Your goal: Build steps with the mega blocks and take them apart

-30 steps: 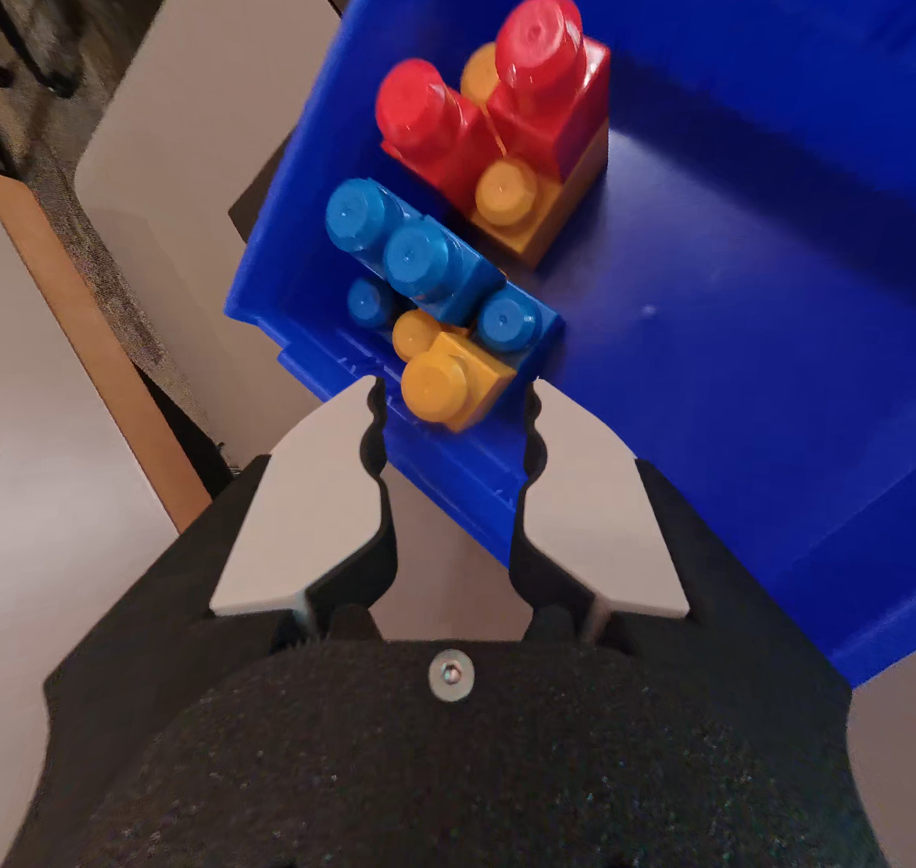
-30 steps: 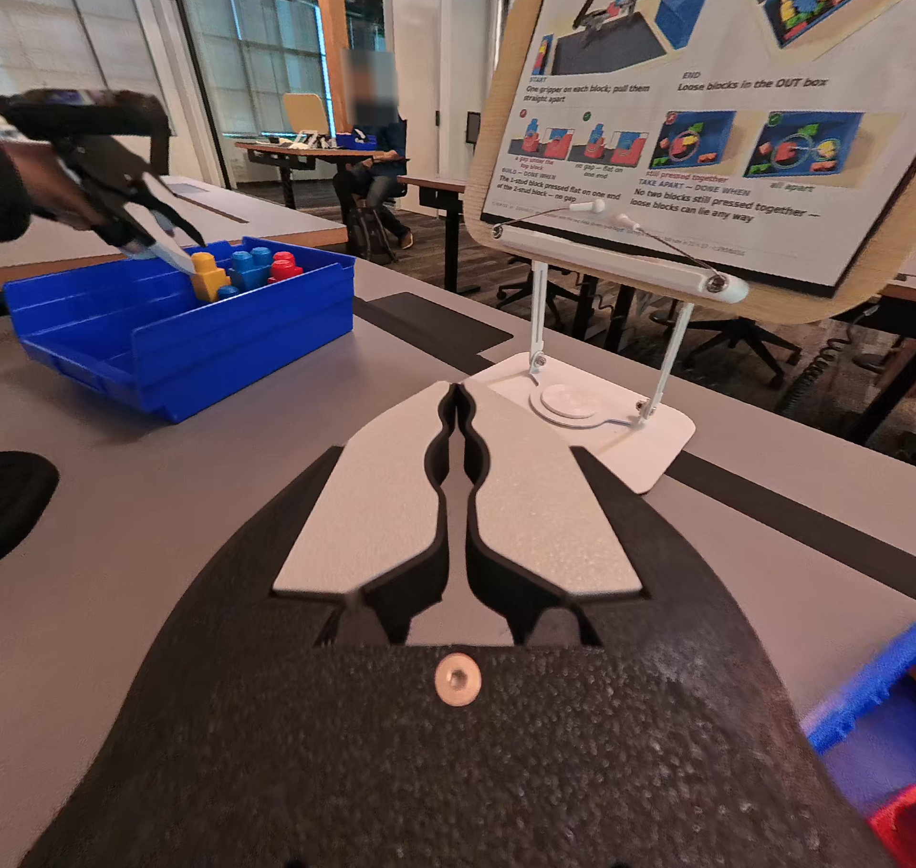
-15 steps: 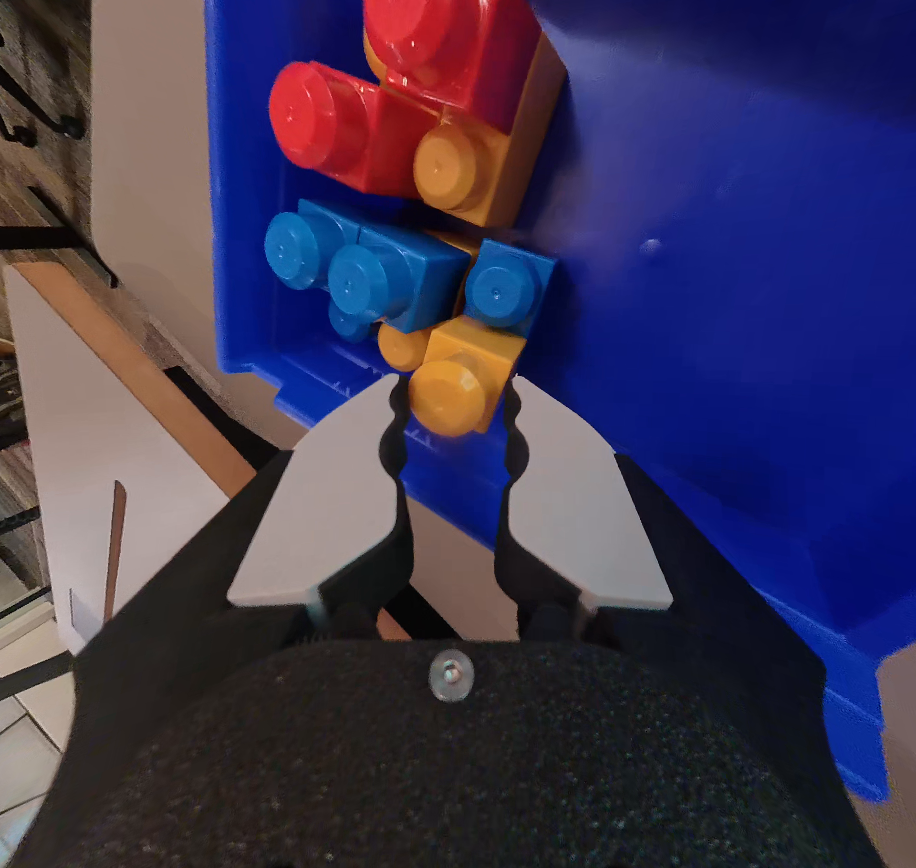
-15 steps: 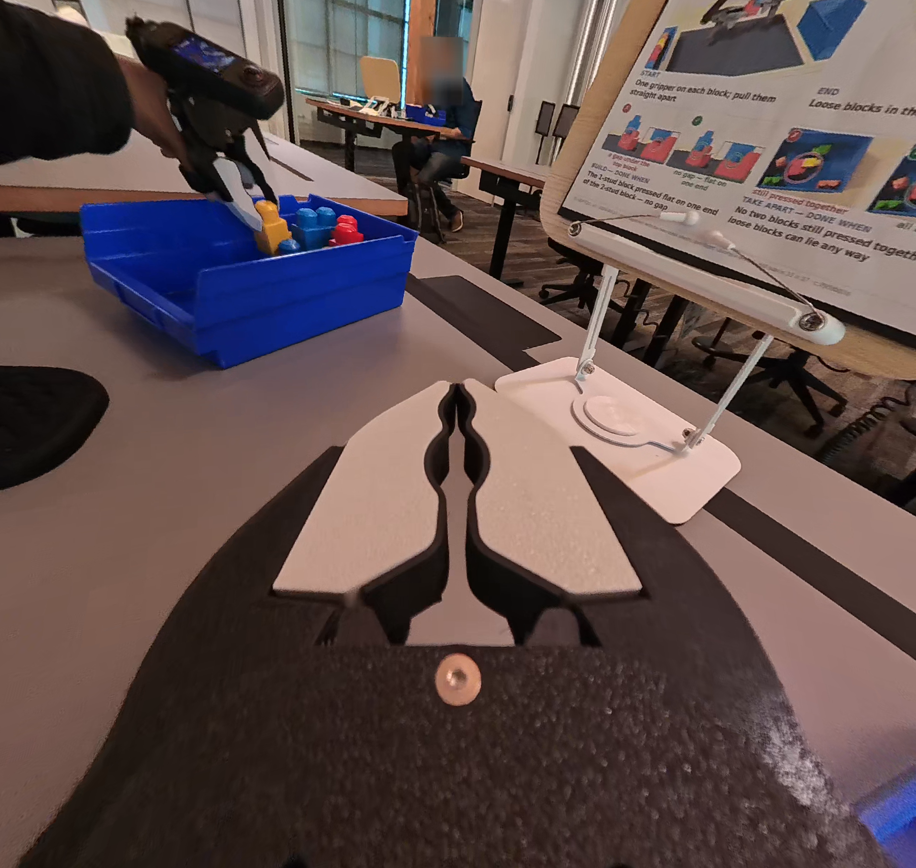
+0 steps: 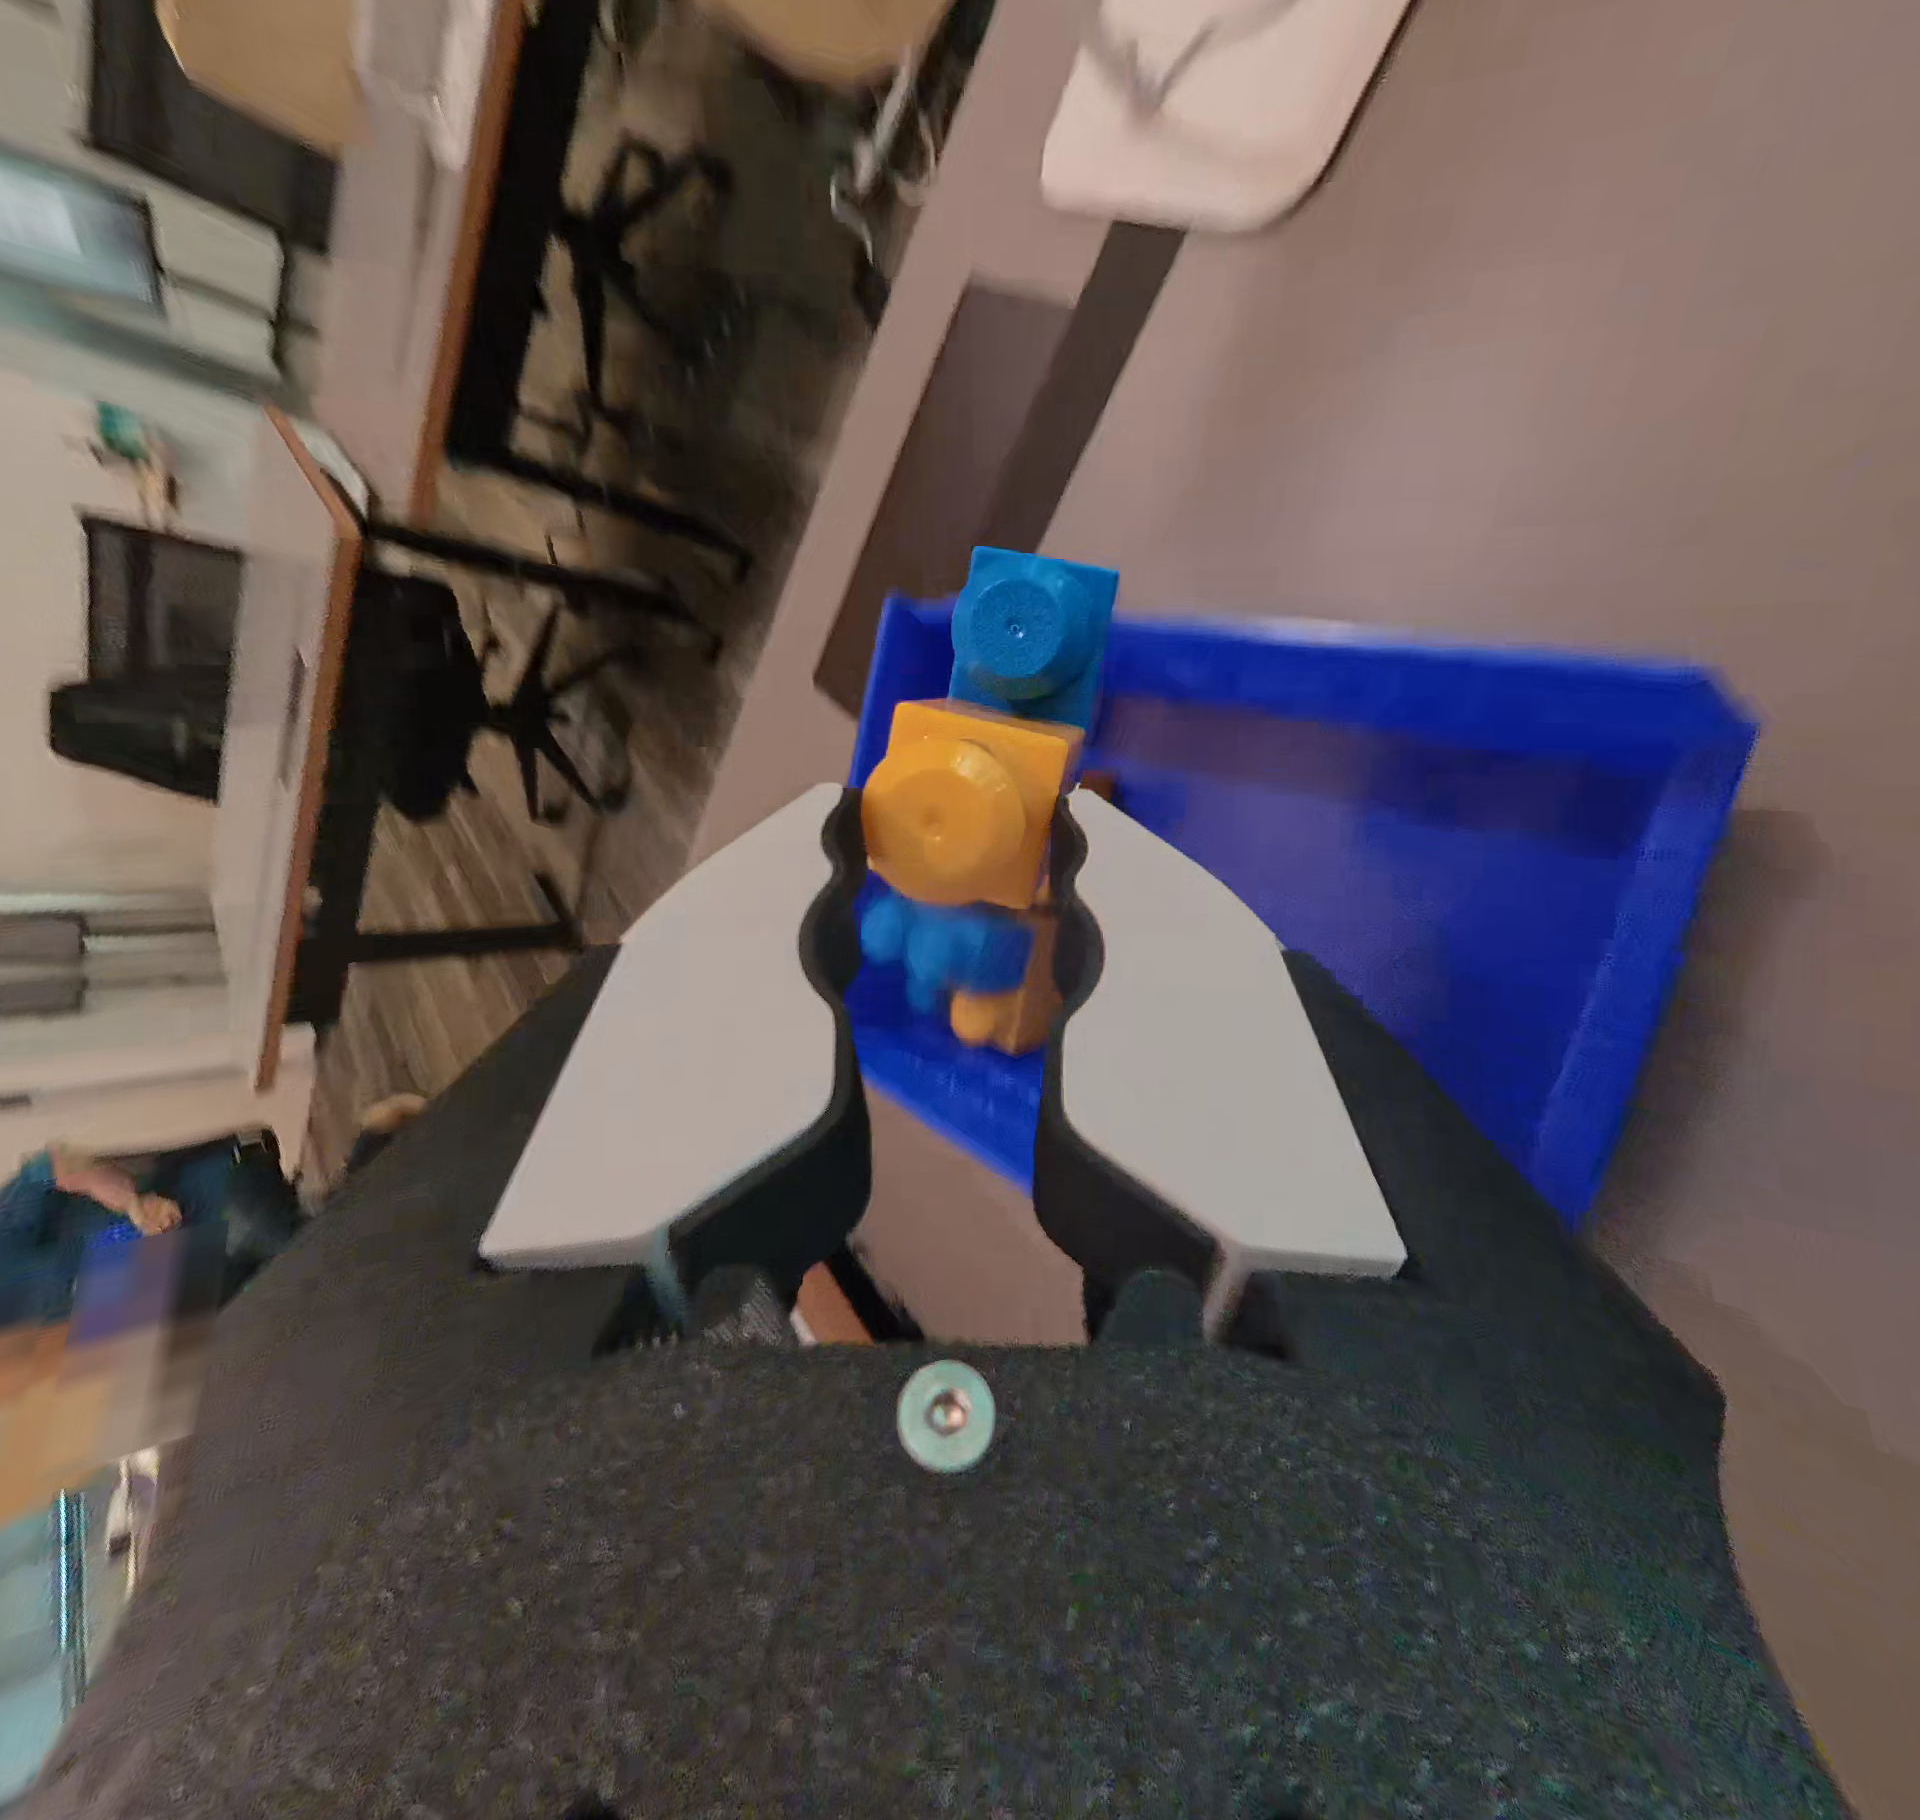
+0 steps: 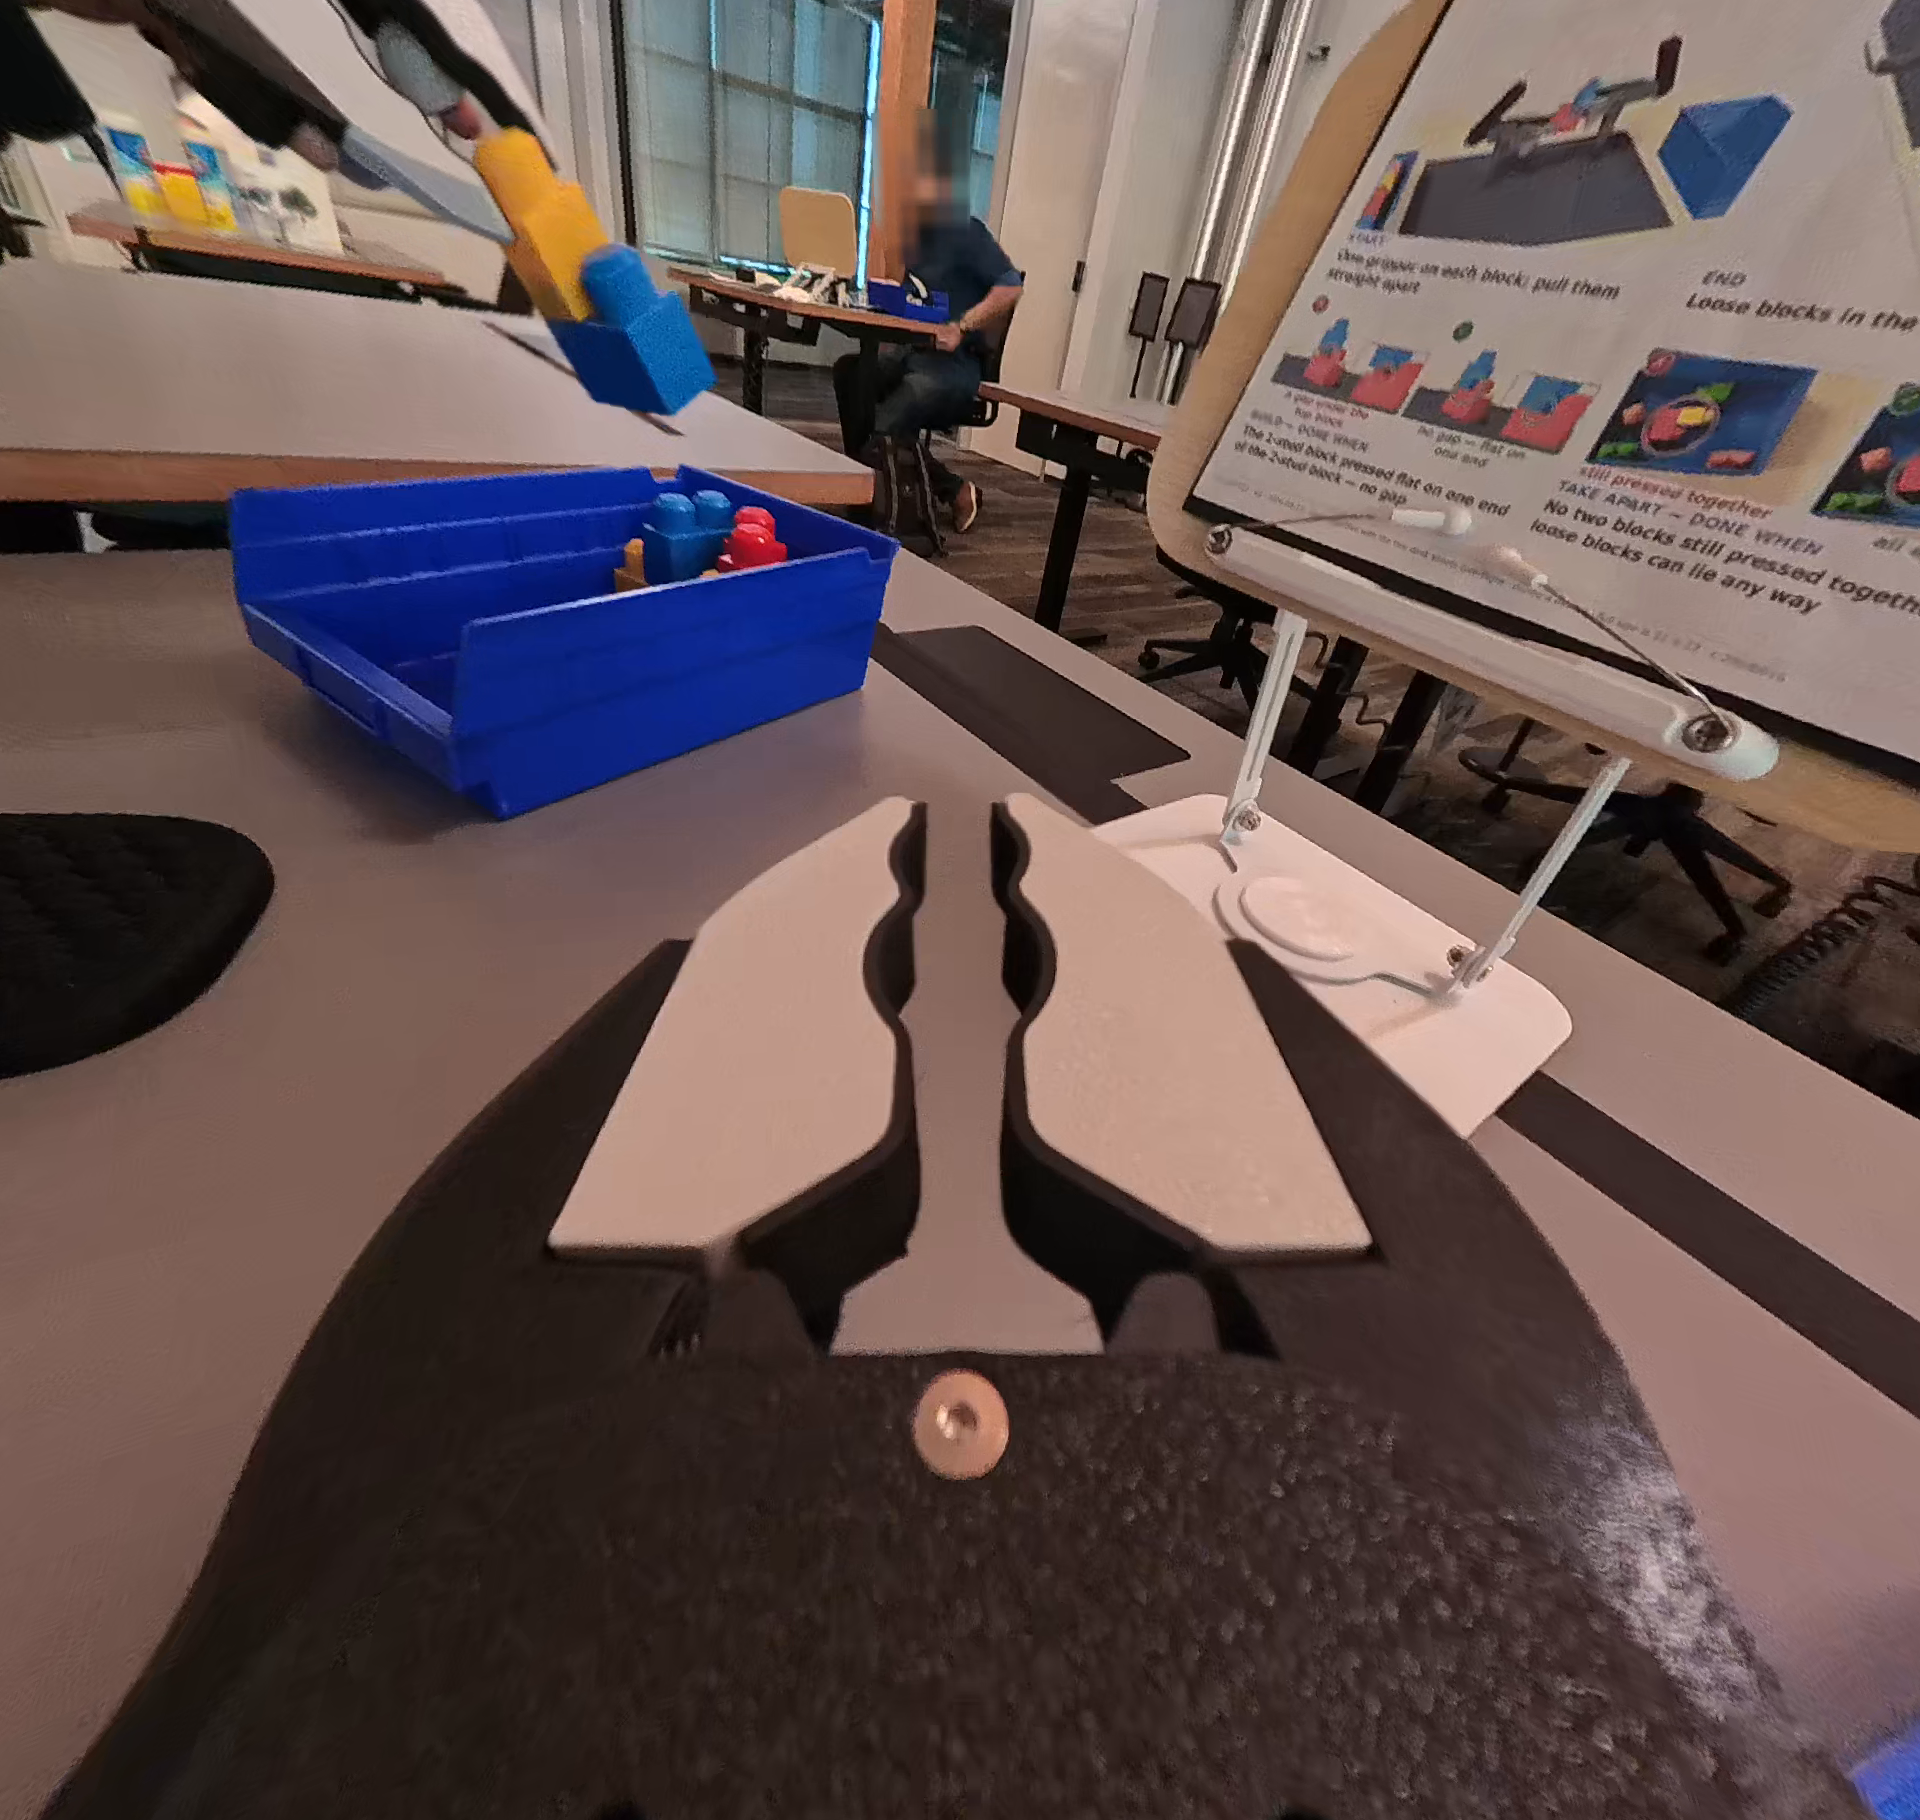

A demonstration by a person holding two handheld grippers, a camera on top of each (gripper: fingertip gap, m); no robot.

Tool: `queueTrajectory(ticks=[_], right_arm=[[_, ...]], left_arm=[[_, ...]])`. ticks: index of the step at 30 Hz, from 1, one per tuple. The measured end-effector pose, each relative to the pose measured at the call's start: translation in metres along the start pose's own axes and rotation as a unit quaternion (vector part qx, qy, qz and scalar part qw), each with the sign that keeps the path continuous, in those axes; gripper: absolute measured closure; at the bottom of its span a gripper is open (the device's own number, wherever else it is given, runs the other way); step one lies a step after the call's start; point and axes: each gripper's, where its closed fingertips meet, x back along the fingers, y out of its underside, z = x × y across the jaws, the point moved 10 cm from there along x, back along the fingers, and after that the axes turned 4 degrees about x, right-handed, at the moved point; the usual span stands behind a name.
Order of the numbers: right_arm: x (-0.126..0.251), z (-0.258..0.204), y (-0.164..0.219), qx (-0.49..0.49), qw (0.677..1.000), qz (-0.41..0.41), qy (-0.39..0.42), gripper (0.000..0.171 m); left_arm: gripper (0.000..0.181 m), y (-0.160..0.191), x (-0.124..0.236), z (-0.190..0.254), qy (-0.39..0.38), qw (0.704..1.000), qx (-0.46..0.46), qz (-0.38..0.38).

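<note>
Left hand-held gripper [image 5: 951, 851] is clamped on the yellow block [image 5: 961, 814] of a yellow-and-blue step carried above the blue bin [image 6: 561, 627] at 10 o'clock in the right wrist view; risk: the blue block [image 6: 634, 347], ungripped, could separate; right hand-held gripper [image 6: 956, 820] slightly parted, empty, low over the surface [image 6: 312, 1095].

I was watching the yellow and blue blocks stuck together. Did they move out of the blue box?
Yes. The yellow and blue blocks, held by the left gripper, went up: they now hang in the air above the blue box.

An open office: rows of desks [image 6: 790, 300], swivel chairs [image 6: 1662, 835], tall windows [image 6: 769, 108], a seated person [image 6: 935, 316].
</note>
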Motion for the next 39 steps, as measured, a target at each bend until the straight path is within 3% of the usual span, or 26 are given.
queueTrajectory(ticks=[4, 9, 13, 17, 20, 24, 29, 33, 39], right_arm=[[0.002, -0.001, -0.005, 0.006, 1.000, 0.008, -0.001, 0.141], [-0.001, -0.007, -0.006, 0.028, 0.999, -0.013, -0.026, 0.116], [-0.004, -0.014, -0.006, 0.071, 0.996, -0.034, -0.040, 0.097], [-0.007, -0.021, 0.000, 0.107, 0.991, -0.062, -0.060, 0.090], [-0.011, -0.028, 0.010, 0.132, 0.982, -0.096, -0.099, 0.097], [-0.013, -0.041, 0.023, 0.167, 0.968, -0.116, -0.145, 0.129], [-0.012, -0.043, 0.025, 0.134, 0.968, -0.100, -0.187, 0.137], [-0.007, -0.036, 0.019, 0.062, 0.974, -0.041, -0.215, 0.137], [0.009, -0.013, -0.002, -0.092, 0.964, 0.125, -0.218, 0.137]], left_arm=[[0.146, -0.057, 0.003, 0.043, 0.009, 0.996, -0.044, 0.082], [0.147, -0.111, -0.015, 0.104, 0.073, 0.982, -0.061, 0.165], [0.147, -0.135, -0.041, 0.147, 0.138, 0.965, -0.046, 0.216], [0.147, -0.145, -0.066, 0.185, 0.199, 0.947, -0.024, 0.250], [0.147, -0.145, -0.078, 0.206, 0.237, 0.933, -0.006, 0.270], [0.148, -0.139, -0.088, 0.217, 0.265, 0.923, 0.006, 0.278], [0.148, -0.130, -0.090, 0.216, 0.302, 0.903, 0.038, 0.302], [0.146, -0.126, -0.088, 0.209, 0.339, 0.864, 0.094, 0.360], [0.138, -0.124, -0.092, 0.207, 0.406, 0.791, 0.181, 0.420]])
